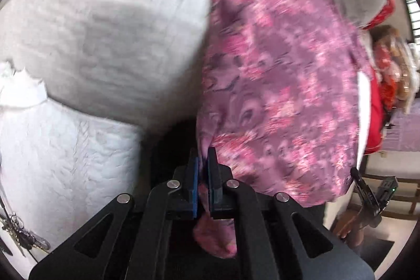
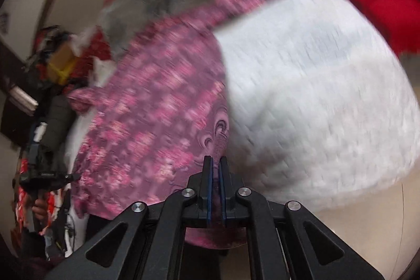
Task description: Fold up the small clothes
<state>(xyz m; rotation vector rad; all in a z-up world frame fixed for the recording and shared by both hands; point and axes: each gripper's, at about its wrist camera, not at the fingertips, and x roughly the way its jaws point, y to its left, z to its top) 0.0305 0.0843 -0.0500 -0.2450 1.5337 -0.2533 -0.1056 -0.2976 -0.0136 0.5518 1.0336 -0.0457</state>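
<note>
A white quilted bed (image 1: 99, 25) fills most of both views, its stitched surface puffy and rounded at the edges (heavily blurred by motion). Against it, a pink and purple patterned garment (image 1: 283, 75) is seen held up in the air, thin and limp, with floral and scroll motifs, hanging in soft folds between the two tools. The left tool (image 1: 202, 167) is pressed nearly together, the garment's edge pinched between its blue-padded fingers (image 1: 194, 182), and a bunched tail of cloth is left dangling below them. The right tool (image 2: 215, 169) is likewise closed to a narrow slit on the fabric's other edge. A red cloth (image 2: 380, 4) lies at the bed's far corner. A bunch of keys (image 1: 23, 235) is glimpsed low at the left.
</note>
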